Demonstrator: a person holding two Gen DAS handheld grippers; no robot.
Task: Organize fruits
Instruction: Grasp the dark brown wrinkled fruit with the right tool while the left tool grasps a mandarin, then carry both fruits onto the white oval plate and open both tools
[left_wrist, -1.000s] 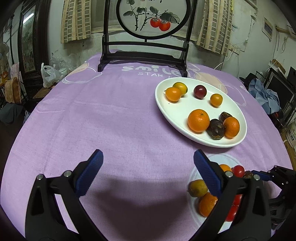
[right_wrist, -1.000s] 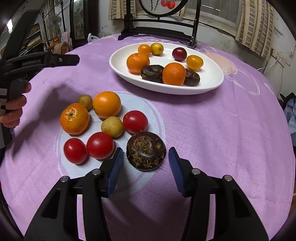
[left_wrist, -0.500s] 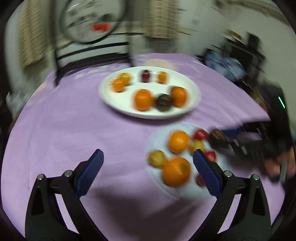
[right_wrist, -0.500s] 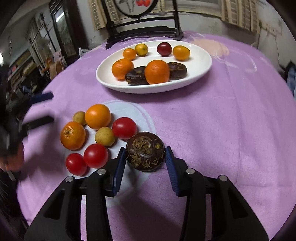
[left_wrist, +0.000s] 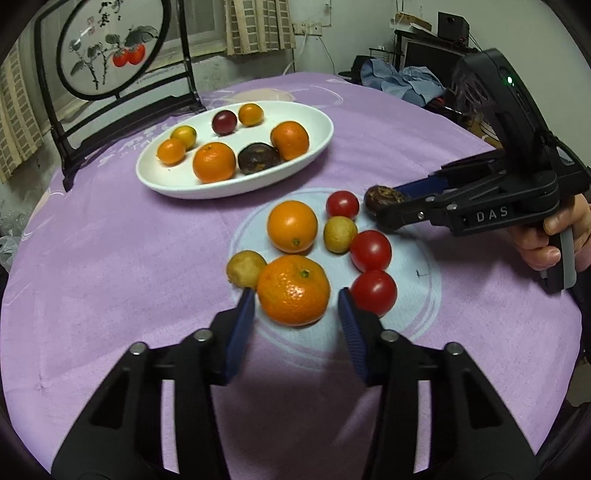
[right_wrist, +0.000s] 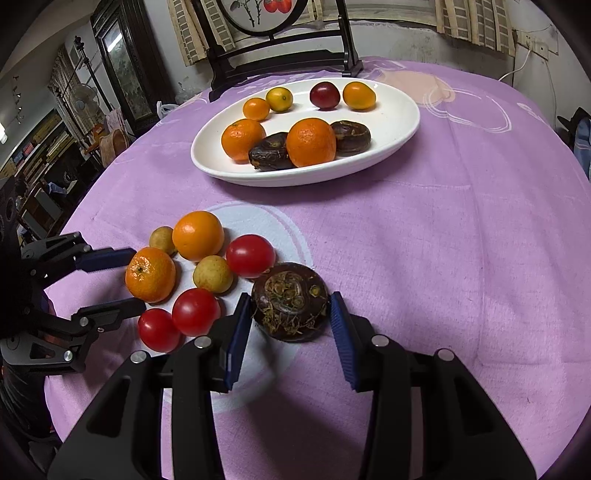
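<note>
Left gripper (left_wrist: 295, 310) jaws just closed in around dimpled orange mandarin (left_wrist: 293, 290), contact unclear, small yellow-brown fruit (left_wrist: 245, 268) and red tomato (left_wrist: 373, 292) crowding either side, right gripper (right_wrist: 290, 306) clamped on dark brown flat water chestnut (right_wrist: 290, 301), white oval plate (left_wrist: 177, 184) of fruit beyond.

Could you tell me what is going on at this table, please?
A person is sorting fruit with two handheld grippers. The left gripper has just been closing around a mandarin in the loose pile. The right gripper brackets a dark brown fruit. Both fruits sit on the cloth. A white plate beyond holds more.
</note>
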